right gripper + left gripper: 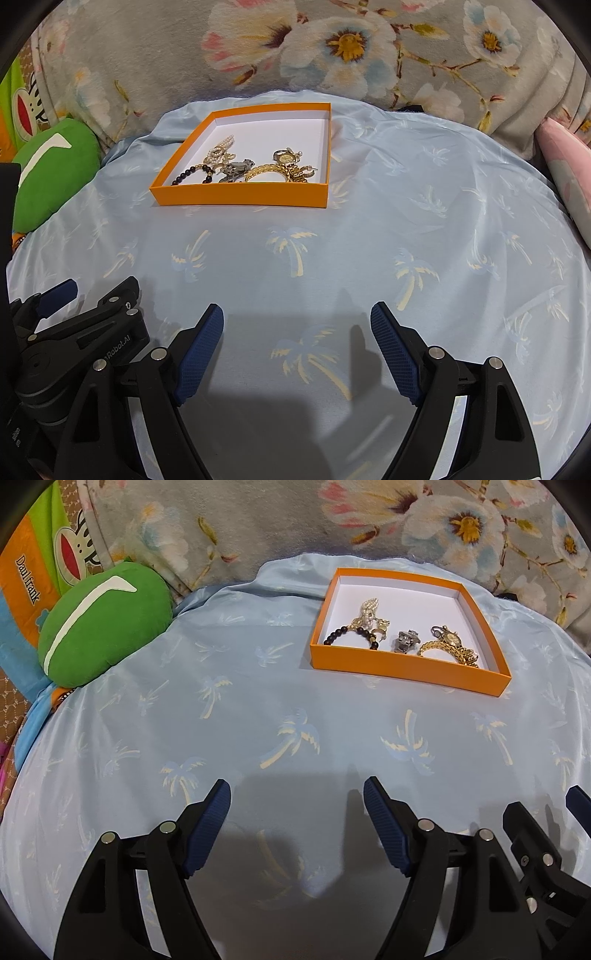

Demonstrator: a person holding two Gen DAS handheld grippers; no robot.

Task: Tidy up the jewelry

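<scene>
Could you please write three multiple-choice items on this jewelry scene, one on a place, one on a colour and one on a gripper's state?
1. Where does the jewelry lie?
A. Scattered on the blue cloth
B. Inside the box, bunched toward its near wall
C. On the green cushion

2. What colour is the outside of the box?
A. Orange
B. Black
C. Pink

3. How do the two grippers stand?
A. Both shut on a bracelet
B. Left shut, right open
C. Both open and holding nothing

Answers:
1. B: the gold watch, the beaded bracelet and the other pieces all sit within the box, close to its front wall.
2. A: the box walls are orange, with a white floor inside.
3. C: the left gripper and the right gripper each show spread fingers with only the blue cloth between them.
</scene>
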